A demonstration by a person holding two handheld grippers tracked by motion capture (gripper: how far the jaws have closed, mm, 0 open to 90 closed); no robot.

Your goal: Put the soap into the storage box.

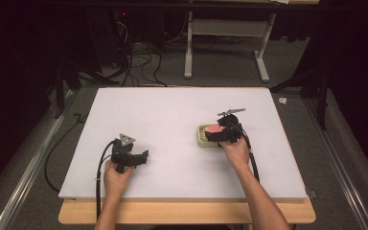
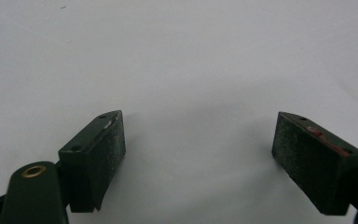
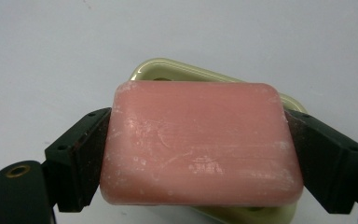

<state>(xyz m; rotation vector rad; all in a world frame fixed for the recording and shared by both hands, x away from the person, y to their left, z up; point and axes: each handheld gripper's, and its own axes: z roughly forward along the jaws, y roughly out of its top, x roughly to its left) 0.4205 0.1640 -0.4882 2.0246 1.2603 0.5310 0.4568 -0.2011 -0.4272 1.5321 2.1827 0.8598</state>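
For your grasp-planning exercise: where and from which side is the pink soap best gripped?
Across its two short ends, coming from the near long side, as the right tongs do: the soap is a flat rounded bar over the dish.

Our right gripper [image 1: 222, 132] clamps the soap [image 3: 200, 144] over the dish [image 1: 203, 139]; our left gripper [image 1: 141, 158], left of the dish, gapes empty.
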